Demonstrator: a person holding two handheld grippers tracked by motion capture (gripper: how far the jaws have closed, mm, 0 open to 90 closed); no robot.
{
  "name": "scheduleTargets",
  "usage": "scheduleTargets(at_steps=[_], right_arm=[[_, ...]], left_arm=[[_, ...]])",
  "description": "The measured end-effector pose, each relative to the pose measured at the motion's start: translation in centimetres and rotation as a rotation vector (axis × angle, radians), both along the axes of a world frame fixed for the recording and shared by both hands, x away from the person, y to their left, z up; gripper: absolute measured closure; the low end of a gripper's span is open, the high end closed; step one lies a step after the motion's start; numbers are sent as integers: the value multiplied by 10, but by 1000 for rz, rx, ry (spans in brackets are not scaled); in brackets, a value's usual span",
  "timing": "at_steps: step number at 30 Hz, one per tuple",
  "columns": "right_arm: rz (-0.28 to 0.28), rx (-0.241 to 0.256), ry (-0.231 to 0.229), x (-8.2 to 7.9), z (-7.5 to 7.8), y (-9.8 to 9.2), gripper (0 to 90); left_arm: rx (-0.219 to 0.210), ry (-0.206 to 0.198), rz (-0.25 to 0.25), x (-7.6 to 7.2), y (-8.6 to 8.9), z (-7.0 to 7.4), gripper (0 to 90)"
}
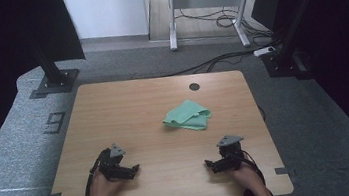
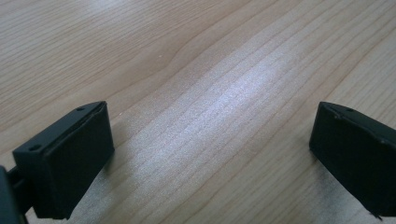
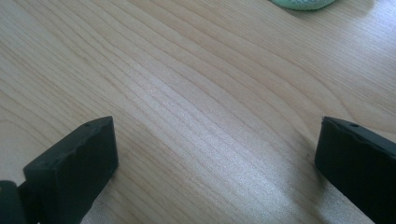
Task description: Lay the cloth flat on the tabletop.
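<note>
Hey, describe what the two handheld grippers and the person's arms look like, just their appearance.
Both are black. The left gripper and the right gripper each carry a grey three-cornered plate on top and trail a black cable. Each claw ends in two blocky black rectangular pads with small screw holes at the edges. The person's forearms are bare; no sleeves are visible.

Black grippers (image 1: 133, 169), grey triangular plates (image 1: 116, 150)

The left gripper (image 1: 132, 169) sits low in the left hand (image 1: 103, 183), its tips turned inward toward the right gripper (image 1: 210, 164), which the right hand (image 1: 243, 171) holds mirrored, tips facing back. On each, the two black jaws stand wide apart with nothing between them. Both forearms run back behind the grippers.
</note>
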State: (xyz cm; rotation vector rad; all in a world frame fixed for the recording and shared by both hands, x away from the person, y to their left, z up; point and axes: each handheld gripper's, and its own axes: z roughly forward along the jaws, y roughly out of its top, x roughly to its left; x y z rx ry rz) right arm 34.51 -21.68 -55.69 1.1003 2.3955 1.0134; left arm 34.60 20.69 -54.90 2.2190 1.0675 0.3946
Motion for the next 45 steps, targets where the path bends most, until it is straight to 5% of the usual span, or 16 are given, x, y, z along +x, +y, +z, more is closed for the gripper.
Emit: scheduleTargets(at_steps=[32, 45], right_arm=[[0, 1, 0, 0, 0, 0, 0], [0, 1, 0, 0, 0, 0, 0]], left_arm=[[-8, -6, 16, 2, -6, 1, 28], [-18, -4, -18, 4, -15, 9, 82]])
